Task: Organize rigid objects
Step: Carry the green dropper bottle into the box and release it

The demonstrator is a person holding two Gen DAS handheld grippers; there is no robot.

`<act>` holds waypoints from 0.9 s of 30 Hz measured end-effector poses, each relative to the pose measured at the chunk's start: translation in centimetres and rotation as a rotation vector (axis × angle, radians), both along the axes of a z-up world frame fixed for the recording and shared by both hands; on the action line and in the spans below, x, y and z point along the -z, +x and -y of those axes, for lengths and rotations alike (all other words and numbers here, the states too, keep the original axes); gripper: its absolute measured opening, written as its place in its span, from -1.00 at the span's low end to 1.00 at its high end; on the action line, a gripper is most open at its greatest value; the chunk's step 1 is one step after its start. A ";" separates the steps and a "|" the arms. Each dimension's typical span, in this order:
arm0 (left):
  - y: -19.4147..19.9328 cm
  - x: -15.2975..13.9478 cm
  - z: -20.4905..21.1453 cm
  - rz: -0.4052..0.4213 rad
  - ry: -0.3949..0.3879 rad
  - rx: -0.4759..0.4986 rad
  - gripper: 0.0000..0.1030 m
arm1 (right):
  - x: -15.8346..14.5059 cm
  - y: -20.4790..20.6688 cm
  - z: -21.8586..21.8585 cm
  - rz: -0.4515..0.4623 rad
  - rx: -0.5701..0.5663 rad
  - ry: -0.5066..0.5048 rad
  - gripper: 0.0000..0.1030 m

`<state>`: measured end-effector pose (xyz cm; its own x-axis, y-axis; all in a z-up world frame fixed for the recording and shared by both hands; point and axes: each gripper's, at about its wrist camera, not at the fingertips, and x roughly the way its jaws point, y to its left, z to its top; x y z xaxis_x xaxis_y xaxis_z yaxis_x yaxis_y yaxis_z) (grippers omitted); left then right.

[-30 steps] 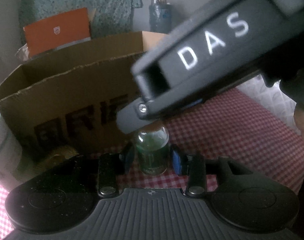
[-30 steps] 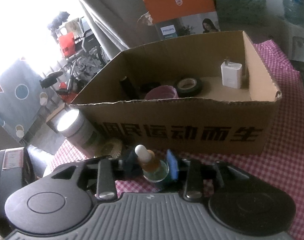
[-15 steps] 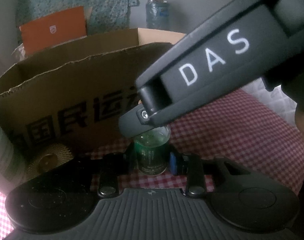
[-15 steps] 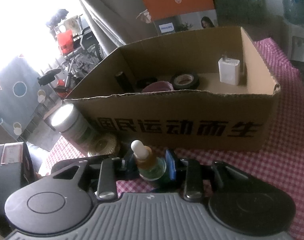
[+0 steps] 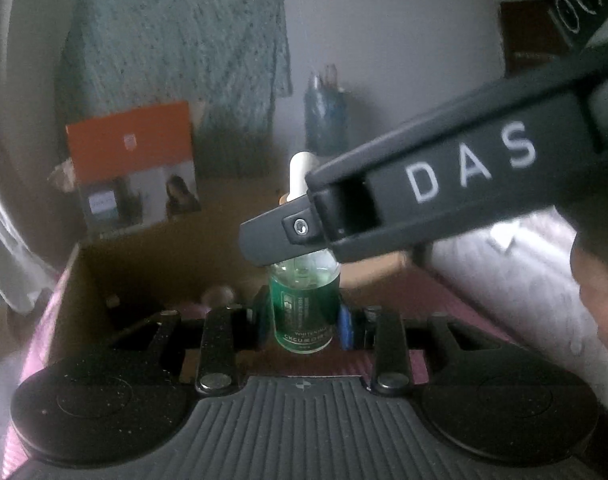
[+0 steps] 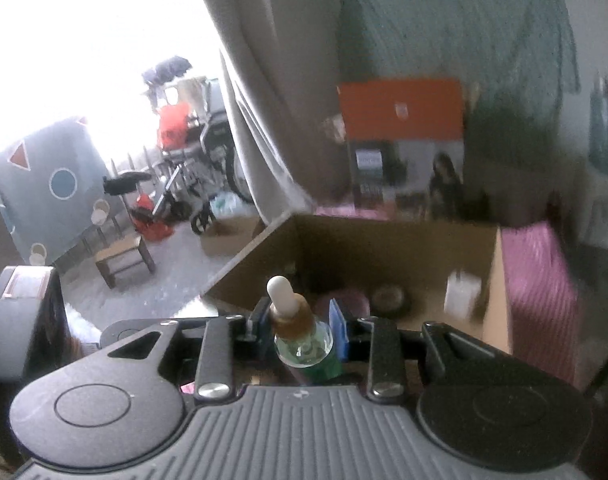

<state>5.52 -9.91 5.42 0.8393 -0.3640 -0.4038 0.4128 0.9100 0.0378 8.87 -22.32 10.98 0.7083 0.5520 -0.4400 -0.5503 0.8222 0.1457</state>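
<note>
Carry step: both my left hand-held gripper and right hand-held gripper, its jaws closing, clenched the dropper bottle; next, lowering it into the cardboard box at frame centre.

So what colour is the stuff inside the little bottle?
Green liquid in the dropper bottle, clearest from the left wrist view.

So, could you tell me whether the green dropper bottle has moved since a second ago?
Yes. The green dropper bottle, gripped by both tools, has gone up: it stood on the checked cloth before the cardboard box front, and now sits above the box's rim.
</note>
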 end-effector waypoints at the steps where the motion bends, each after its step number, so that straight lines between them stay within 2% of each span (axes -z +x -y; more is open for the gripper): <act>1: 0.7 -0.6 -0.2 -0.001 -0.008 -0.005 -0.39 | -0.6 0.5 -0.2 0.012 -0.008 -0.002 -0.36; 4: 2.9 -1.3 -0.6 -0.046 -0.033 -0.020 -0.39 | -1.7 3.0 -0.8 -0.002 -0.031 -0.001 -0.36; 9: 8.3 -0.5 -1.5 -0.183 -0.105 -0.036 -0.39 | -1.3 8.5 -1.5 -0.108 -0.044 0.007 -0.36; 14: 13.1 1.8 -2.0 -0.339 -0.133 -0.056 -0.39 | 1.2 14.5 -1.6 -0.238 -0.039 0.009 -0.36; 18: 16.3 3.8 -2.2 -0.457 -0.142 -0.073 -0.39 | 4.0 17.5 -1.4 -0.319 -0.030 0.007 -0.36; 20: 17.5 4.4 -2.1 -0.493 -0.136 -0.078 -0.39 | 5.1 18.7 -1.1 -0.351 -0.028 0.009 -0.37; 23: 17.6 3.8 -2.3 -0.484 -0.131 -0.078 -0.38 | 6.1 19.7 -0.7 -0.387 -0.025 0.012 -0.41; 25: 17.7 3.7 -2.6 -0.500 -0.120 -0.093 -0.37 | 6.7 19.8 -0.8 -0.409 -0.032 0.008 -0.54; 27: 18.0 3.8 -2.8 -0.534 -0.137 -0.087 -0.33 | 7.2 20.0 -0.9 -0.425 -0.037 -0.003 -0.56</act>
